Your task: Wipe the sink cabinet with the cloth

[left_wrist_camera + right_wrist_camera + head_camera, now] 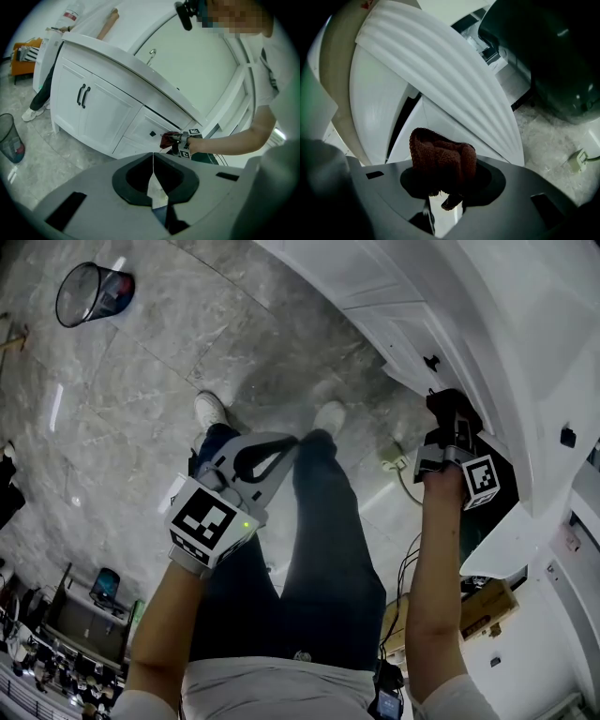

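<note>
Head view: one left gripper point(281, 451) hangs over the floor above the person's two white shoes point(211, 411). One right gripper point(450, 423) is up against the white sink cabinet point(487, 324).

Left gripper view: its jaws are pressed together with nothing between them. The cabinet front shows two black door handles point(83, 96) and one knob point(153, 134).

Right gripper view: the jaws clamp one brown knitted cloth point(443, 159) just beside a cabinet panel's edge.
</note>
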### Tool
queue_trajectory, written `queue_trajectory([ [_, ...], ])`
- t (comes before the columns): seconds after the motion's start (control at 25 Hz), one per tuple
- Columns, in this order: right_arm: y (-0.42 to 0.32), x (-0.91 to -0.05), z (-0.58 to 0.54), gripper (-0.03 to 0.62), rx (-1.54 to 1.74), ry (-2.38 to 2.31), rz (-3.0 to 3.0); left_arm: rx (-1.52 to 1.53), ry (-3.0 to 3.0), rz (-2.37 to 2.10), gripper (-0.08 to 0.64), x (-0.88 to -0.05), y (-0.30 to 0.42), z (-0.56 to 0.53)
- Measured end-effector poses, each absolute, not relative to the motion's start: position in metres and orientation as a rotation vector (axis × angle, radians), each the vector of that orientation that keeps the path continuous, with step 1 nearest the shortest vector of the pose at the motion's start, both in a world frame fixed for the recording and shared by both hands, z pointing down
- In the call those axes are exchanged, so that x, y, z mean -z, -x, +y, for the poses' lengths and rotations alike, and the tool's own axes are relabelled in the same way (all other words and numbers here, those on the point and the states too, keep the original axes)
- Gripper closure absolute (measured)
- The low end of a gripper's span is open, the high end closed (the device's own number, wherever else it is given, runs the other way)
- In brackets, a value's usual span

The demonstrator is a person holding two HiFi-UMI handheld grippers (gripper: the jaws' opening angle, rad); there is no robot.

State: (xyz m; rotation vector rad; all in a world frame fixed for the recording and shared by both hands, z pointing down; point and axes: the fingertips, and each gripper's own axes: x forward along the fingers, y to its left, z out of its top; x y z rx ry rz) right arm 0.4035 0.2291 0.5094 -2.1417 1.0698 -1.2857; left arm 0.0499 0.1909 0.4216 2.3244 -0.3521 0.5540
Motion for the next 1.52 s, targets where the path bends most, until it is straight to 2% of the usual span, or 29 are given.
queue_trajectory([
  [0.84,-0.354,-0.478,0.156,0.446,1.268,2.232,1.317,-0.548,-2.321,-0.38,0.545,-0.428,-0.009,0.171],
  [1.16,-0.317,-0.484,0.101,0.445,1.313,2.142,1.445,-0.532,-2.305,-0.436,0.545,-0.43,0.006,0.161],
  [1.52,-0.308,-0.51,0.083,0.445,1.321,2.099,1.428,-0.534,-2.289,-0.451,0.545,-0.438,0.013,0.156],
])
